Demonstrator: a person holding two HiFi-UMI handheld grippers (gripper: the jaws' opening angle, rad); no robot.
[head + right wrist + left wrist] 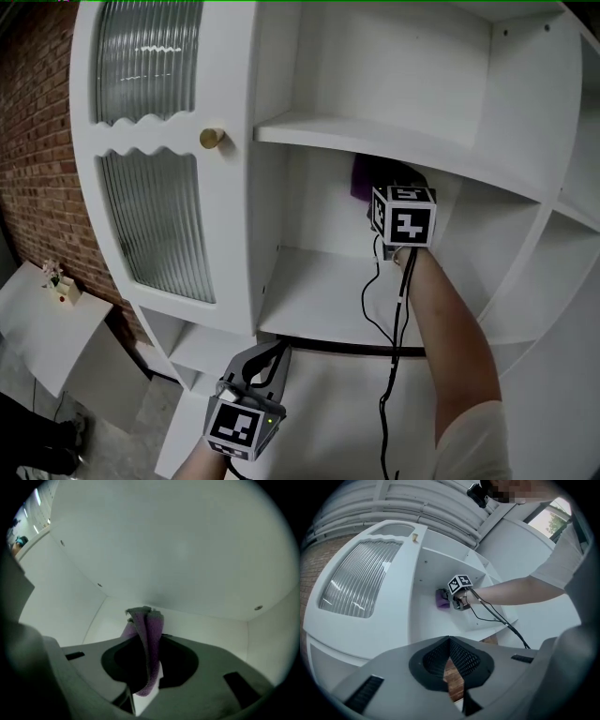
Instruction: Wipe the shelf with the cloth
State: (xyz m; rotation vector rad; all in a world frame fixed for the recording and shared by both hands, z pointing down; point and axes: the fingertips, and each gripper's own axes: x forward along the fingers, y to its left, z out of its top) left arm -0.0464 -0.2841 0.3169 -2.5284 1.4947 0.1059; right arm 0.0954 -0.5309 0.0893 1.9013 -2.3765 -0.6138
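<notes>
A purple cloth point(360, 177) is pressed against the back wall of the white cabinet's middle compartment, just under the upper board point(375, 141). My right gripper point(381, 192) is shut on the cloth point(149, 634), which hangs folded between its jaws point(147, 667). From the left gripper view the cloth point(441, 598) shows beside the right gripper point(452, 601) and its marker cube. The shelf board point(314, 291) lies below that hand. My left gripper point(270, 354) hangs low in front of the cabinet, shut and holding nothing point(451, 667).
A ribbed-glass door point(155, 216) with a brass knob point(212, 138) stands open at the left. A black cable point(389, 356) trails from the right gripper along the forearm. A brick wall point(37, 141) and a small white table point(42, 328) are at far left.
</notes>
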